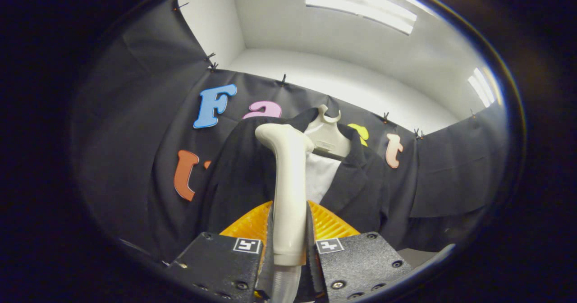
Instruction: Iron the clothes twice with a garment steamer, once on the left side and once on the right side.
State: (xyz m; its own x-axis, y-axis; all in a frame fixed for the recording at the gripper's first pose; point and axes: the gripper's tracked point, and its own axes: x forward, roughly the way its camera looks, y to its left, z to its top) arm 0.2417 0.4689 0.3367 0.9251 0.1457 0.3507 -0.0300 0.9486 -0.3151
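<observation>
A white garment steamer point(288, 190) stands upright between my fingers, its handle clamped by both and its head near the top of the jacket's left lapel. My gripper point(290, 244) is shut on the steamer's handle. Beyond it a black suit jacket point(360, 181) with a white shirt front point(321, 174) hangs on a pale hanger point(327, 136) against the booth's black cloth wall. The steamer's head covers part of the jacket's left chest. A ribbed hose point(284, 285) runs down from the handle between the fingers.
The black cloth wall point(135, 127) wraps around behind and to both sides of the jacket. Above it are a white wall and ceiling with strip lights point(360, 5). A pale surface edge point(419, 255) shows low beside the right finger.
</observation>
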